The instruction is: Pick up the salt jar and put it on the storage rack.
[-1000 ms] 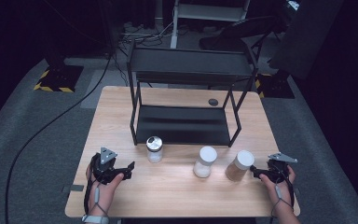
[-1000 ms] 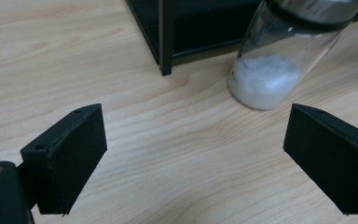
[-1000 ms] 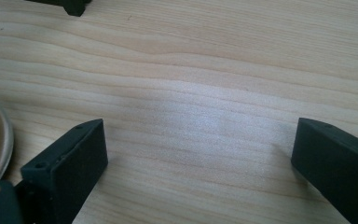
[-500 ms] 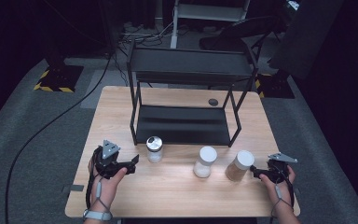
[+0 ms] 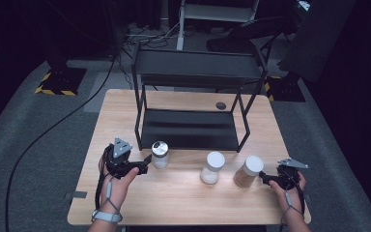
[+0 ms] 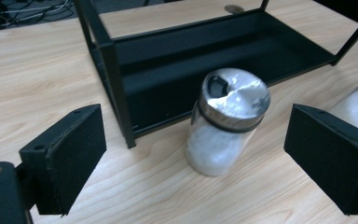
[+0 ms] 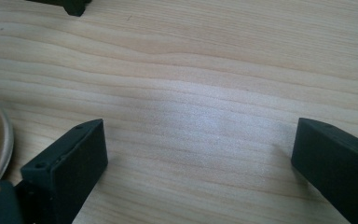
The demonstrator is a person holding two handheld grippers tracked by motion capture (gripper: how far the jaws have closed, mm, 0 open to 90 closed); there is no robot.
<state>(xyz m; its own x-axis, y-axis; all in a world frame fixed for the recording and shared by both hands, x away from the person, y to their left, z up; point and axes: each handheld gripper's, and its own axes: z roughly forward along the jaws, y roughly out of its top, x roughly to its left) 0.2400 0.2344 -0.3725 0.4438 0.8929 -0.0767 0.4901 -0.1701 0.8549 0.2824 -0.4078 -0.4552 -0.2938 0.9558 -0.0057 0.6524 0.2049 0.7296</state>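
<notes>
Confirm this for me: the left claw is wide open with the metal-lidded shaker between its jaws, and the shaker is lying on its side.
Not quite. The left claw is wide open and the metal-lidded shaker sits between its jaws, but the shaker stands upright on the table, lid up, as the left gripper view shows.

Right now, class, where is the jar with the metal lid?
In the high view, the jar with the metal lid stands on the table's left side, just in front of the black rack, beside the open left gripper.
</notes>
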